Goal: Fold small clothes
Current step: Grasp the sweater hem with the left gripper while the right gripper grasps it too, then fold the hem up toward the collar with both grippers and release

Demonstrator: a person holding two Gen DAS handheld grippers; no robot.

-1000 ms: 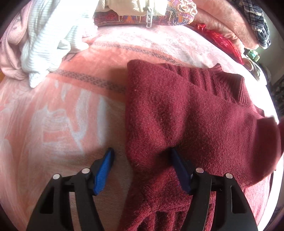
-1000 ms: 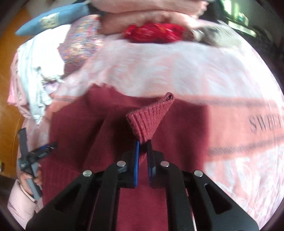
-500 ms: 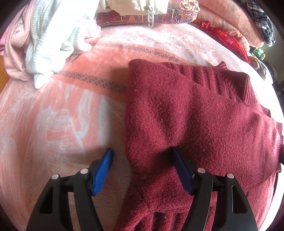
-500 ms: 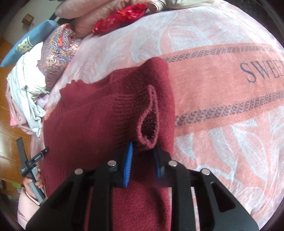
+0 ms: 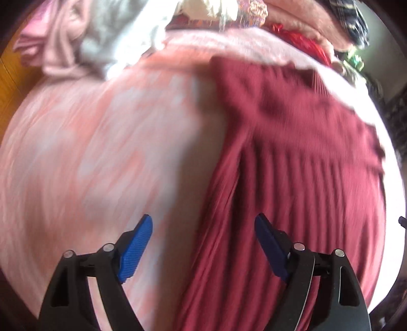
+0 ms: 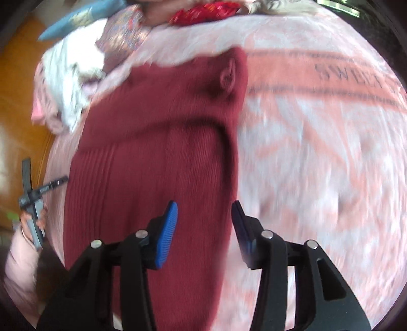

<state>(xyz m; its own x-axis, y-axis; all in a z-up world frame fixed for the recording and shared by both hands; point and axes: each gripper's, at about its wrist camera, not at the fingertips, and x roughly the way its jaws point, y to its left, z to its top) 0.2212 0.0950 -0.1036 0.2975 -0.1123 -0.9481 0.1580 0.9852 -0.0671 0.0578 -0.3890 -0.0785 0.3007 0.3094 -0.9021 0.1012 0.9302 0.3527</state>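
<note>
A dark red knitted sweater [image 5: 292, 165] lies flat on the pink blanket, both sleeves folded in over its body. It also shows in the right wrist view [image 6: 157, 142], with a sleeve cuff [image 6: 229, 76] lying on it near the collar end. My left gripper [image 5: 203, 229] is open and empty, above the sweater's left edge near the ribbed hem. My right gripper [image 6: 204, 216] is open and empty, above the sweater's right edge near the hem. The left gripper also shows at the far left of the right wrist view [image 6: 38, 188]. Both views are motion-blurred.
A pink blanket [image 5: 89, 152] with lettering [image 6: 351, 76] covers the bed. A pile of white and pink clothes [image 5: 84, 43] lies at the far left. Patterned cushions [image 6: 124, 43], a red bag [image 6: 206, 12] and folded bedding sit along the far edge. Wooden floor [image 6: 17, 101] lies beyond the bed's left side.
My right gripper has opened and let go of the sleeve cuff, which now lies on the sweater. Both grippers have pulled back toward the hem end. The left jaws have come off the fabric.
</note>
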